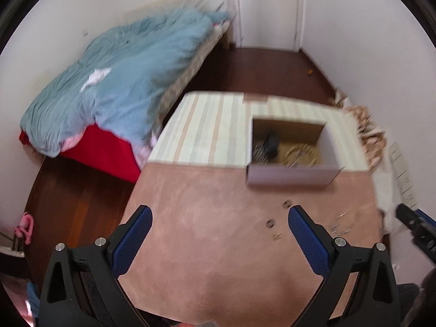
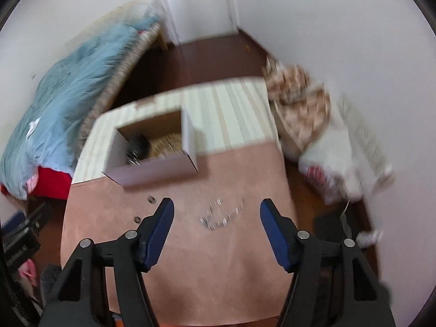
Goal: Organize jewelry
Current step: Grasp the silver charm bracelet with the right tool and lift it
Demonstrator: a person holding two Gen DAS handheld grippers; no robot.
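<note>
On the pink cloth (image 2: 231, 259) of a bedroom table, a silvery chain (image 2: 222, 214) lies loose before the open box (image 2: 152, 171) — the right gripper (image 2: 216, 218), jaws apart and empty, should drop square over the heap — the left gripper (image 1: 219, 227) gapes idle too.
</note>
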